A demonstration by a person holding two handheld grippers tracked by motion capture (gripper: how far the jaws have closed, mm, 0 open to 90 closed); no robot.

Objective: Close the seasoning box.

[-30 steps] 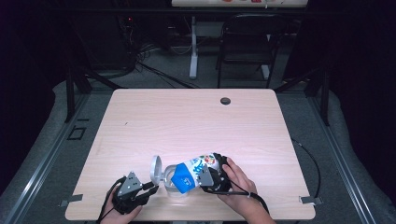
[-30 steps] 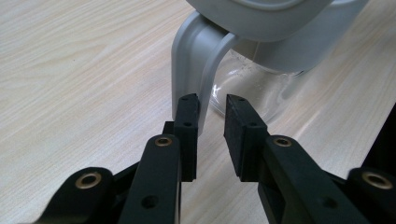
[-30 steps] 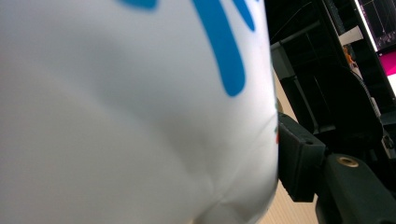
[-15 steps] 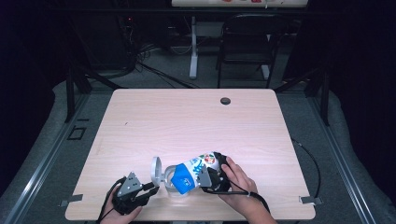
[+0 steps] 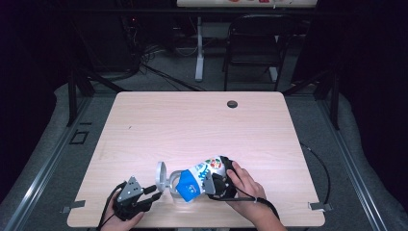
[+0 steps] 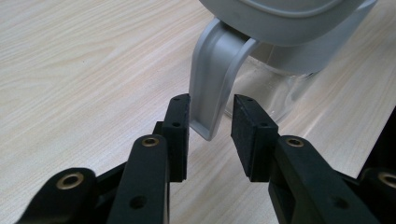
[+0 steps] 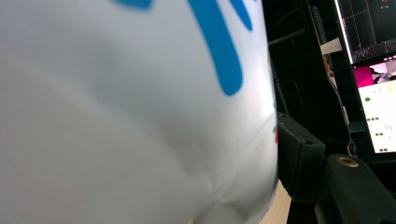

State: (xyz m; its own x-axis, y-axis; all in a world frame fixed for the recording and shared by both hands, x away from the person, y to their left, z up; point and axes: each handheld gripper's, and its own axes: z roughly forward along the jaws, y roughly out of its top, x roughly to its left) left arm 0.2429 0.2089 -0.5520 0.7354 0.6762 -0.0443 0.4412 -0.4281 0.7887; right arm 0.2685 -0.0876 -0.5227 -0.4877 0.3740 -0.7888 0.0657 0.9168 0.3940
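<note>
Pale wood grain runs across the table point(image 5: 192, 125), and near its front edge stands a clear jug point(image 5: 173, 185) with a grey lid point(image 5: 160, 174) flipped up; I place everything else by that jug.

From the high view, my left gripper point(image 5: 153, 192) sits just left of the jug, while my right gripper point(image 5: 217, 180) is on the jug's other side, clamped on a white-and-blue carton point(image 5: 199, 177) tilted with its blue end over the jug's mouth.

My left gripper view gives what the overhead cannot: the jug's grey handle point(image 6: 212, 93) hangs between my two black pads point(image 6: 180, 126), the left pad right against it and a sliver of gap on the right. These jaws have just been opening, so the handle is between them but no longer pinched.

My right gripper view sits tight against the carton's point(image 7: 130, 112) white skin with blue streaks, and one black pad point(image 7: 299, 163) presses its side. Beyond it, behind the jug's side of the room, lit monitor screens point(image 7: 373, 93) glow.
</note>
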